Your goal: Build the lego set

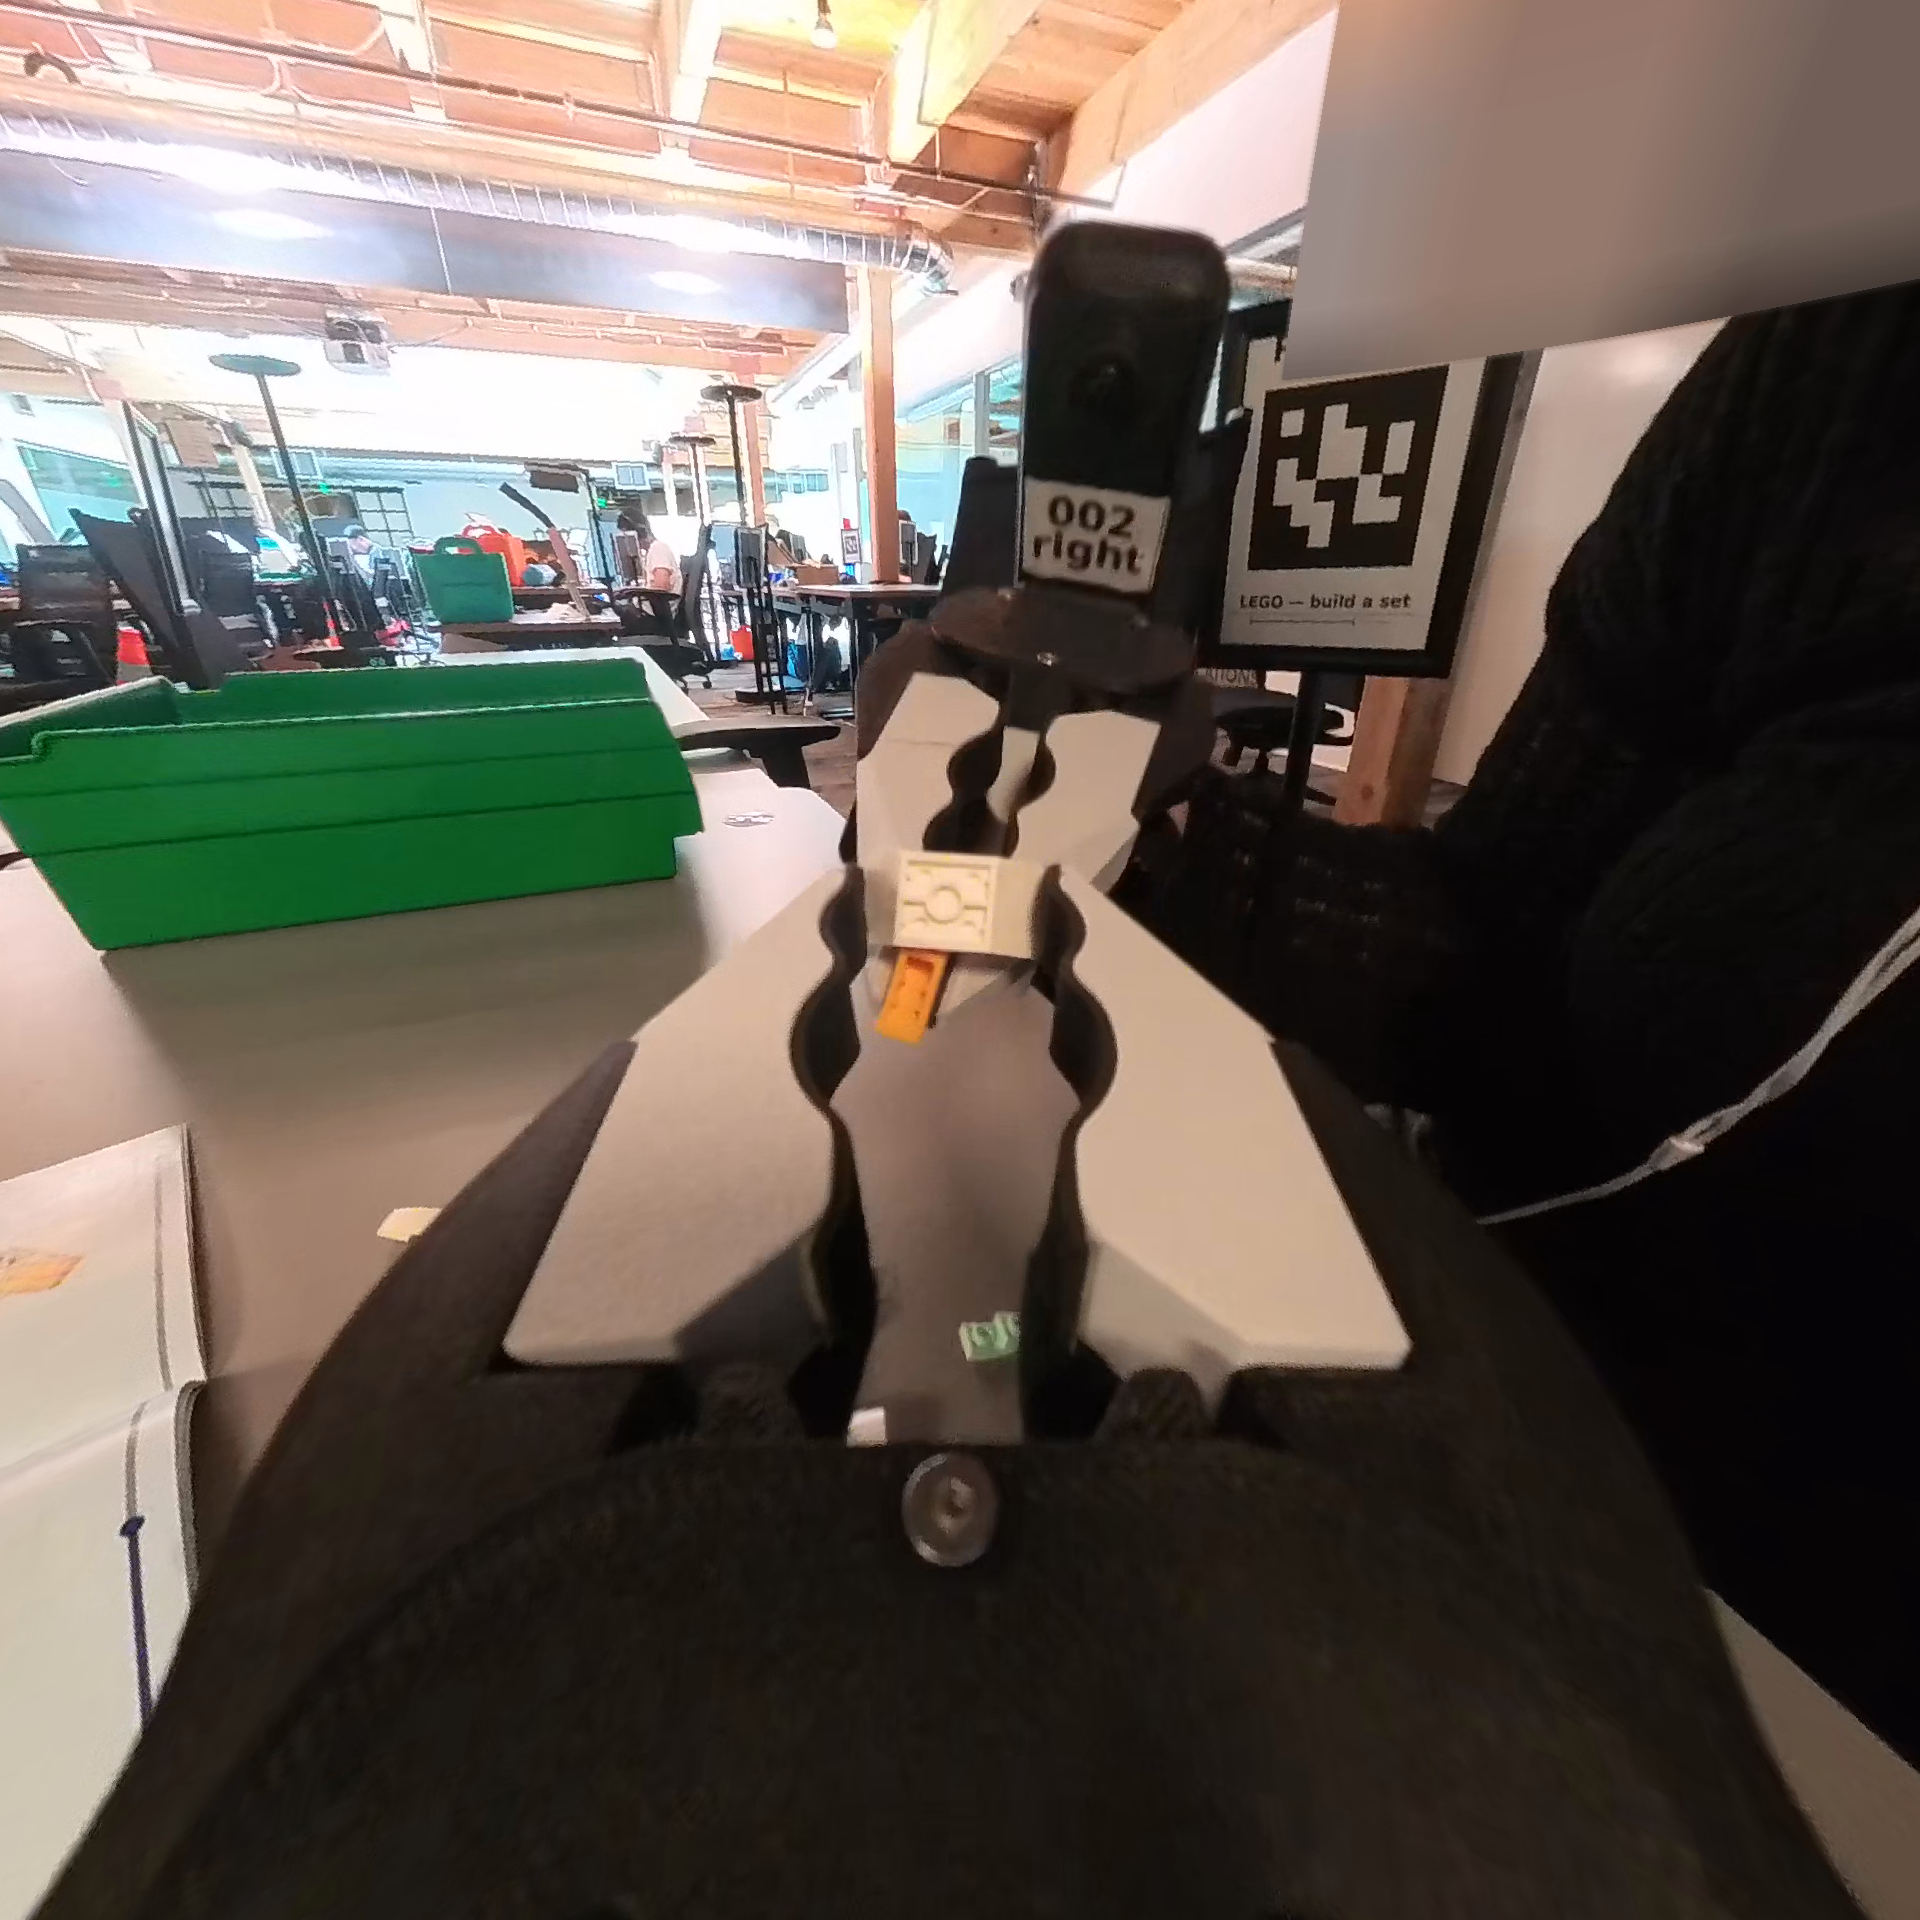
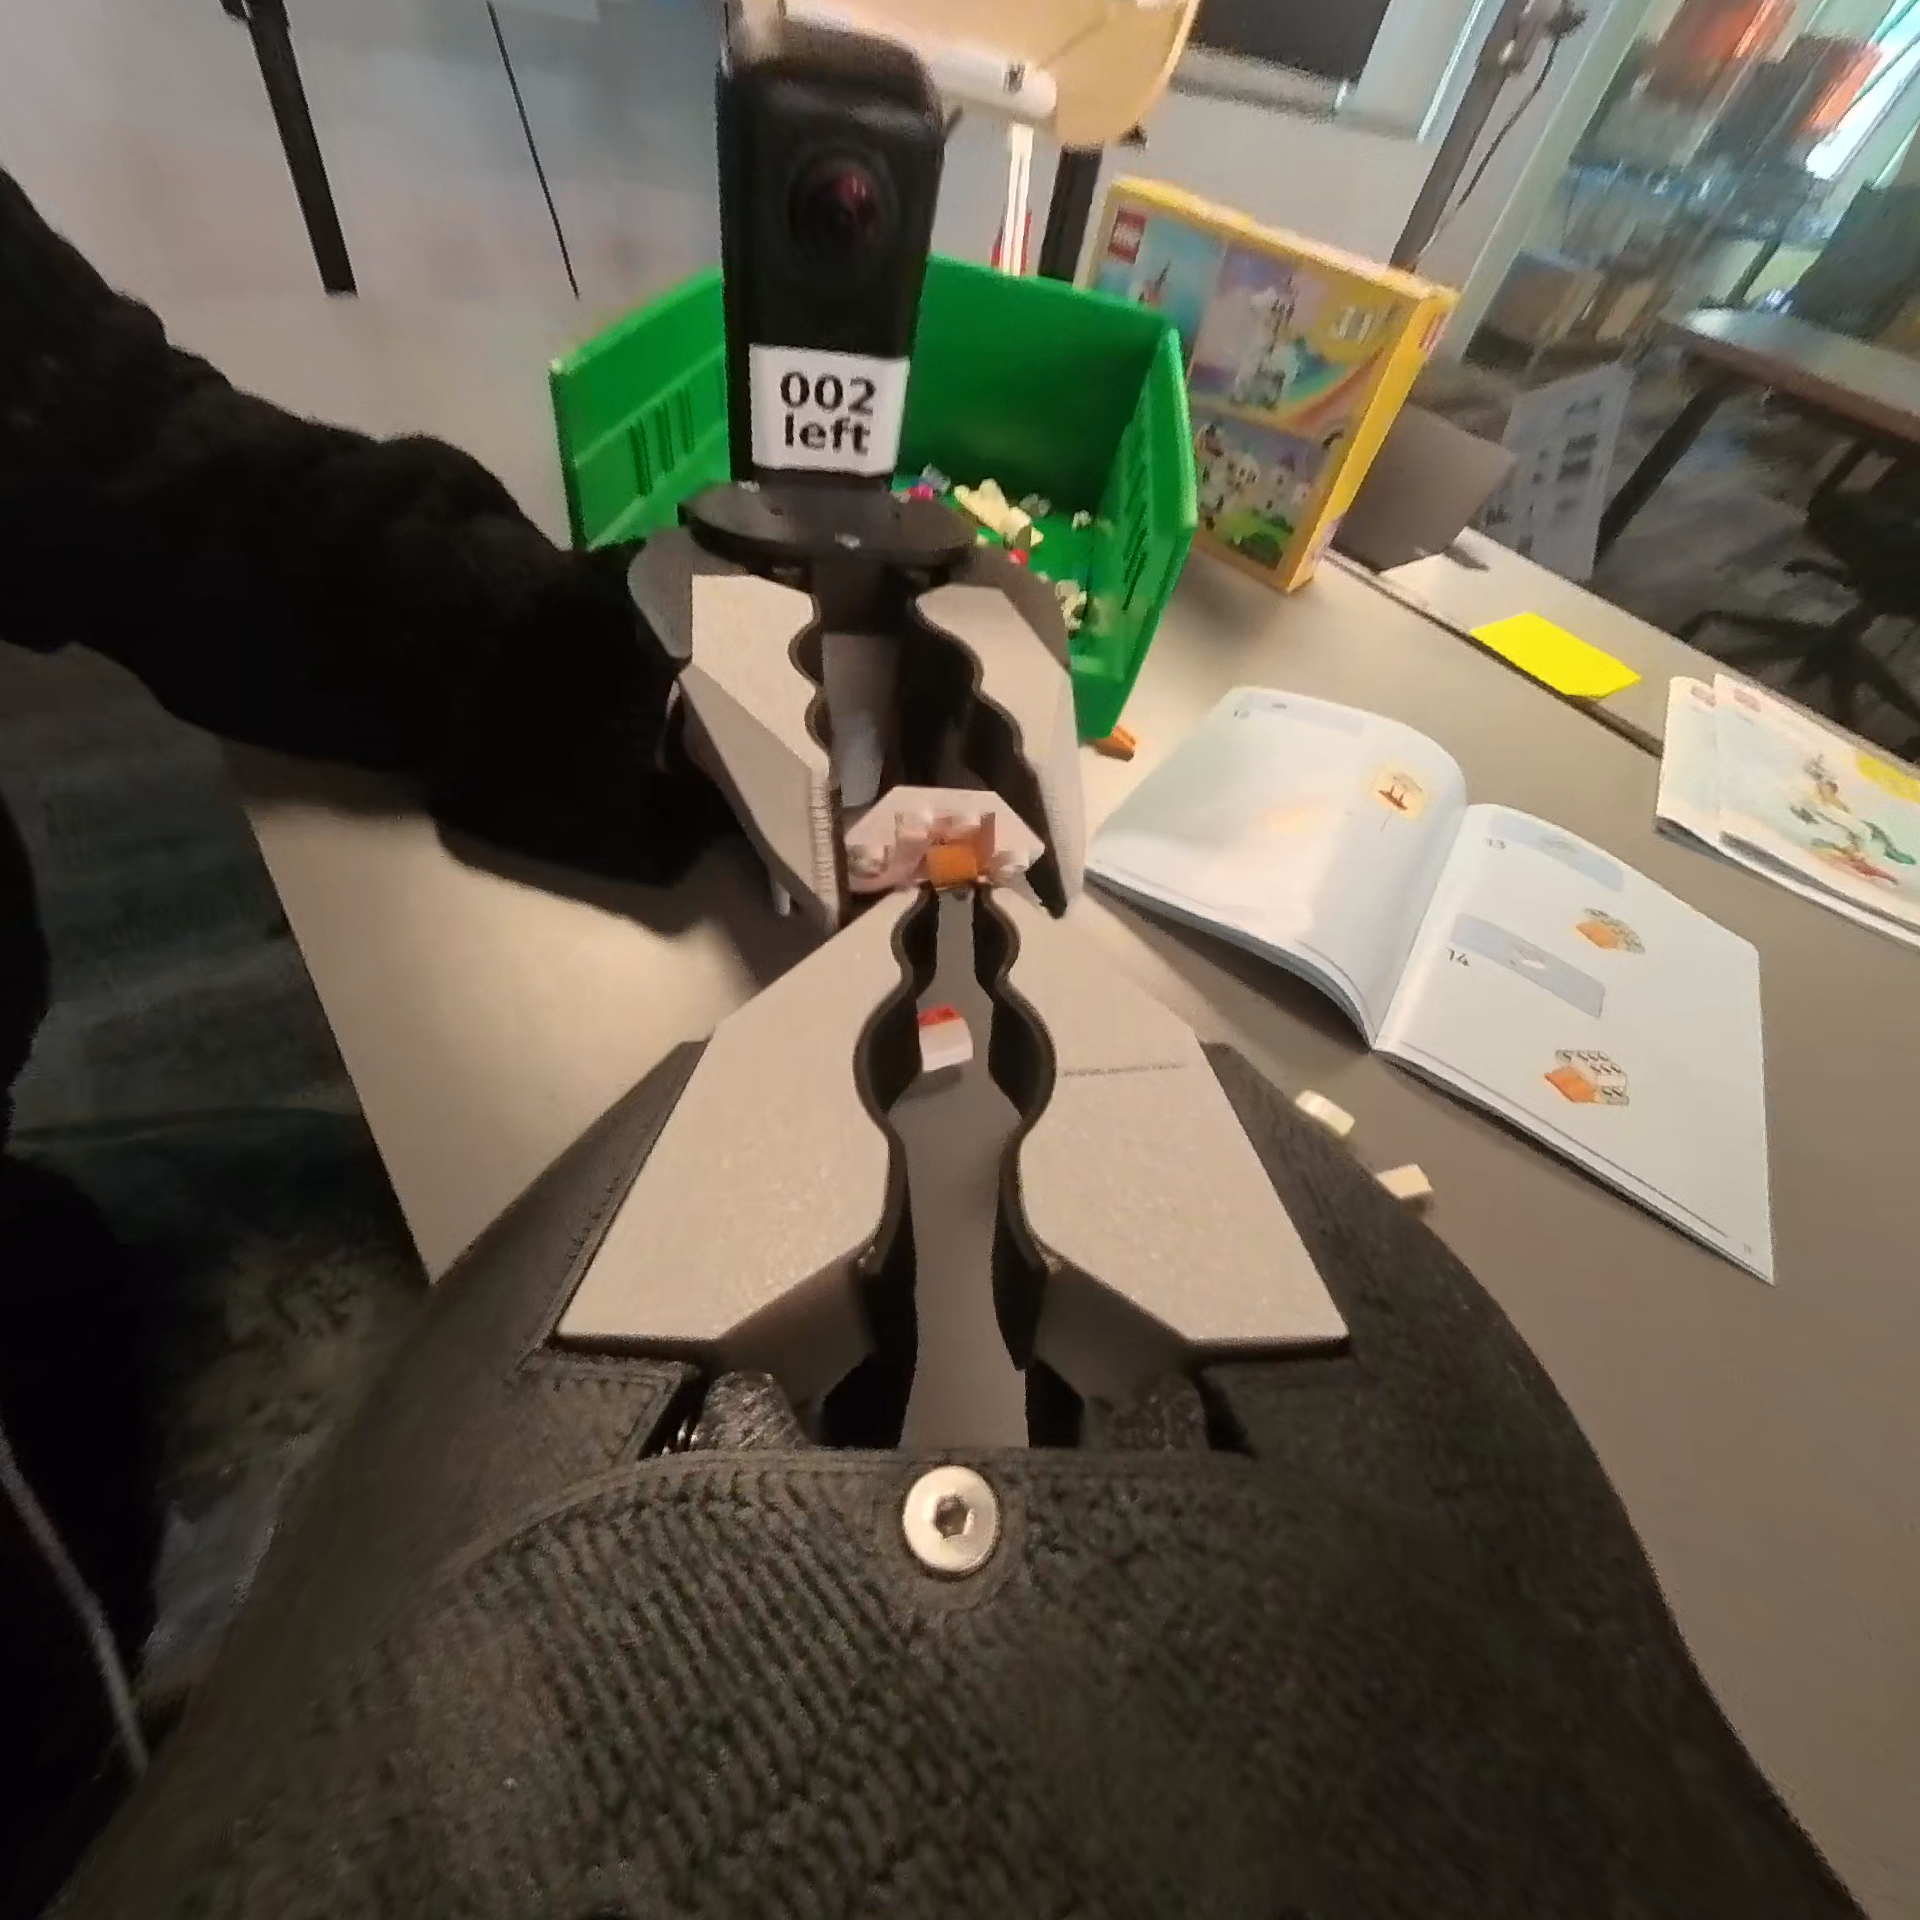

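My left gripper is shut on a white brick and holds it above the table, underside towards its camera. An orange plate sticks out below the white brick. My right gripper faces the left one tip to tip and is shut on the end of the orange plate, which meets the white brick. In the left wrist view the right gripper comes in from behind the brick. In the right wrist view the left gripper shows beyond the plate.
A green bin with loose bricks stands behind, also in the left wrist view. A set box, an open instruction booklet, more leaflets, a yellow note and small loose bricks lie on the grey table. Less than 4 cm separates the two grippers' tips.
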